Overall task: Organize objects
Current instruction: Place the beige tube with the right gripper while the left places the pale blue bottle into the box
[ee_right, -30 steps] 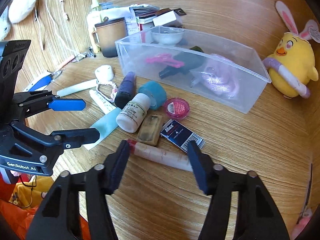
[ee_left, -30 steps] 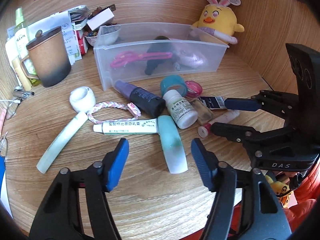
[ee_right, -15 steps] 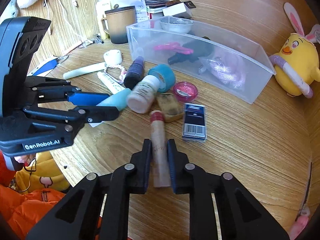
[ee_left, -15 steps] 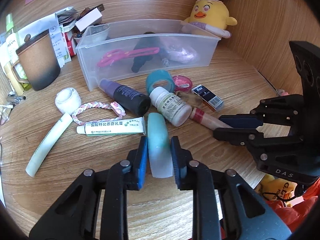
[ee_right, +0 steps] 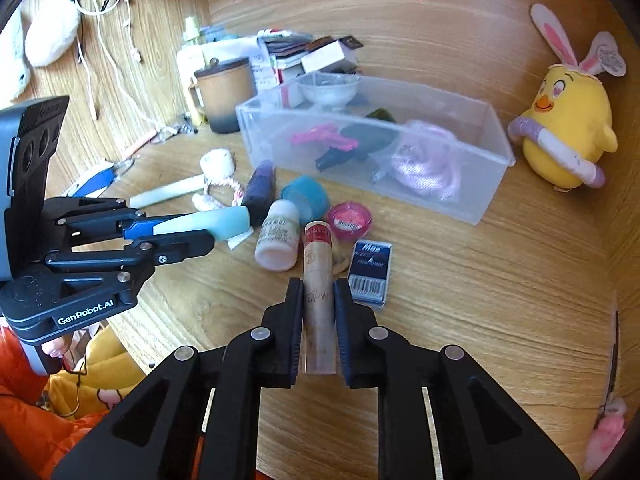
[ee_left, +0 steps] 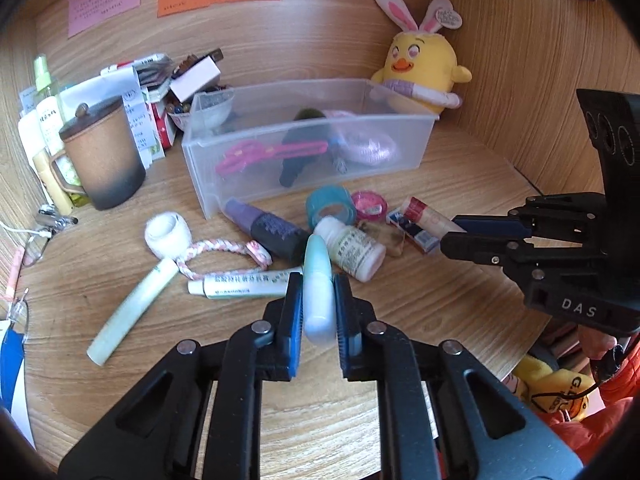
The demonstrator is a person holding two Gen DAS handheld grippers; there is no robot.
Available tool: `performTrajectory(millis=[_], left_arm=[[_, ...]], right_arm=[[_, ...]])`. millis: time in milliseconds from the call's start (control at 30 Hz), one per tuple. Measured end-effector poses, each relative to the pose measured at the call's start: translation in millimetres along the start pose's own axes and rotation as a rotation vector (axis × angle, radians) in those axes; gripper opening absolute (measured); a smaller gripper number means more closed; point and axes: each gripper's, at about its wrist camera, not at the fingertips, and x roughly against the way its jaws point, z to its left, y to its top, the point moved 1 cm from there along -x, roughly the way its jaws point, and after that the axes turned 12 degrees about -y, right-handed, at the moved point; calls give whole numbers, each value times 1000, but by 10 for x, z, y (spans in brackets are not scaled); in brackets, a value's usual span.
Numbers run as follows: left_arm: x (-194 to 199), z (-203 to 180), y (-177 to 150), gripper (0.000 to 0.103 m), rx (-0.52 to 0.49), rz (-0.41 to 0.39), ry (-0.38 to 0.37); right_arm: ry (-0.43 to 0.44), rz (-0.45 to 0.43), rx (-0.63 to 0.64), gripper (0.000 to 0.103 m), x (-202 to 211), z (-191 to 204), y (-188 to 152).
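Two things are in my grip at once, one per hand, so I judge the pick-up step of the tidying is done and the carry to the clear bin comes next.

From the left wrist: my left gripper [ee_left: 318,304] is closing its jaws on the pale blue tube [ee_left: 317,284], pads pressing both sides, the tube's far end lifted among the clutter in the middle of the surface [ee_left: 400,392]. The clear bin [ee_left: 304,148] sits beyond, toward the back edge, already holding a pink clip and a dark bottle.

From the right wrist: my right gripper [ee_right: 318,304] is clenched on the tan tube with the red cap [ee_right: 318,276], cap pointing away, beside the small blue box [ee_right: 370,272].

Next I need to lift both clear of the white pill bottle [ee_right: 278,240] and over the bin's near wall before letting go.
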Motion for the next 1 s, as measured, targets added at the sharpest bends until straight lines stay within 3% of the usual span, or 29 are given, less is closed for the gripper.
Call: performTrajectory(millis=[600, 1000], left_arm=[[221, 271, 683, 14, 38, -175, 51], [82, 480, 1089, 14, 55, -224, 120]], right_arm=[[-55, -131, -105, 14, 33, -411, 728], [-95, -174, -133, 14, -100, -580, 1162]])
